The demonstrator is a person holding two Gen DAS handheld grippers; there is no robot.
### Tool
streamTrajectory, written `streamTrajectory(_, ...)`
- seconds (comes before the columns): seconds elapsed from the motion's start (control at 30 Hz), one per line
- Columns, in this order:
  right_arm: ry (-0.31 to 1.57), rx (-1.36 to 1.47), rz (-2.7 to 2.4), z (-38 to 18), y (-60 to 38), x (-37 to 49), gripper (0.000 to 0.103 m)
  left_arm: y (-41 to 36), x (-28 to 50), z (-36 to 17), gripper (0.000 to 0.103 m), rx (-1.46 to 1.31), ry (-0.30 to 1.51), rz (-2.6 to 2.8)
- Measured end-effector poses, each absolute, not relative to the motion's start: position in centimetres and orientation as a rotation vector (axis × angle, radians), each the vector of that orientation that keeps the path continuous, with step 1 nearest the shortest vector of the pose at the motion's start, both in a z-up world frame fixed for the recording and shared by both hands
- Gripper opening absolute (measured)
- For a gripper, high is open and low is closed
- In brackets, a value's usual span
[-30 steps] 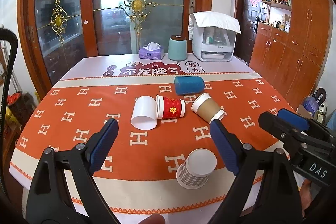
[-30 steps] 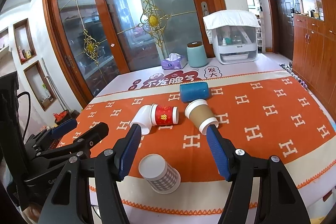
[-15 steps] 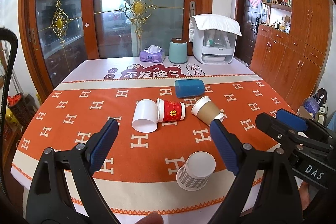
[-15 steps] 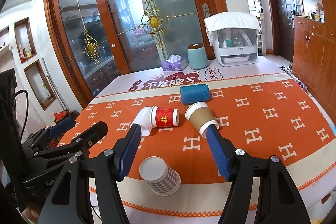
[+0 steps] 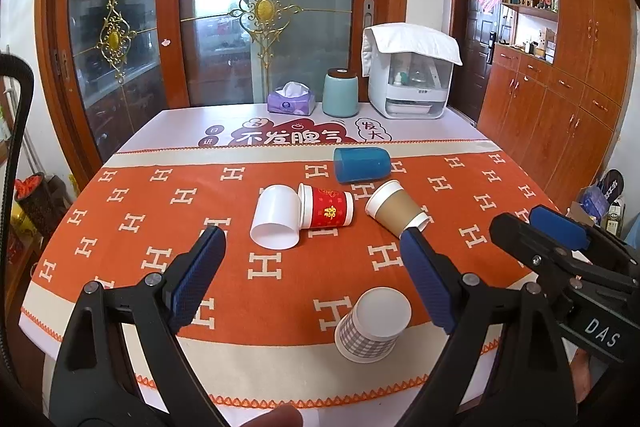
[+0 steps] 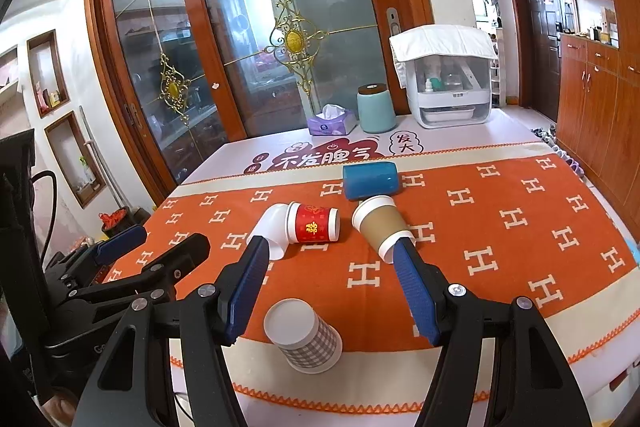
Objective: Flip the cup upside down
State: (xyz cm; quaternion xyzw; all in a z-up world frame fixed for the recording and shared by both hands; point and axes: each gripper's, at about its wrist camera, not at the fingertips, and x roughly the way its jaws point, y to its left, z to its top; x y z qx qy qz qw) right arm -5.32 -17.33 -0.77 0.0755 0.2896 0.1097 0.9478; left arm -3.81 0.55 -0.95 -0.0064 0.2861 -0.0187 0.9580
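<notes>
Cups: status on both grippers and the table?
Left gripper and right gripper open, empty, above the table edge. Checked cup already upside down; white, red, brown, blue cups on sides. Nothing blocking.

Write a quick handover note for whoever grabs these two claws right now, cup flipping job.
Left claw: open, empty, hovering above the table's near edge.
Right claw: open, empty, beside it.
Checked cup: already upside down near the front edge.
Lying on their sides mid-table: white cup, red cup, brown cup, blue cup.
Done: checked cup only, by how it stands.
Left: the four cups lying down; none gripped yet.
</notes>
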Motion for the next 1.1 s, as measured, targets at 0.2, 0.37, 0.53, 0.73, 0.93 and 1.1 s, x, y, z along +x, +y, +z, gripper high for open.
streamTrajectory(0.2, 0.589, 0.153, 0.224, -0.79, -17.33, -5.32, 0.066, 0.52, -3.79, -1.07, 0.087, -0.018, 0.584, -0.035)
streamTrajectory(0.37, 0.588, 0.152, 0.224, -0.82, -17.32, -5.33, 0.066, 0.55, -3.69, -1.31, 0.088, -0.019, 0.59, -0.032)
streamTrajectory(0.53, 0.588, 0.151, 0.224, -0.79, -17.3, -5.29, 0.066, 0.53, -3.66, -1.4, 0.087, -0.019, 0.591, -0.032)
streamTrajectory(0.73, 0.589, 0.152, 0.224, -0.84, -17.31, -5.33, 0.066, 0.53, -3.55, -1.47, 0.088, -0.018, 0.595, -0.032)
streamTrajectory(0.93, 0.588, 0.152, 0.225, -0.81, -17.3, -5.32, 0.066, 0.47, -3.38, -1.45, 0.088, -0.014, 0.593, -0.033)
streamTrajectory(1.1, 0.589, 0.152, 0.225, -0.81, -17.3, -5.32, 0.066, 0.44, -3.4, -1.45, 0.088, -0.014, 0.594, -0.033)
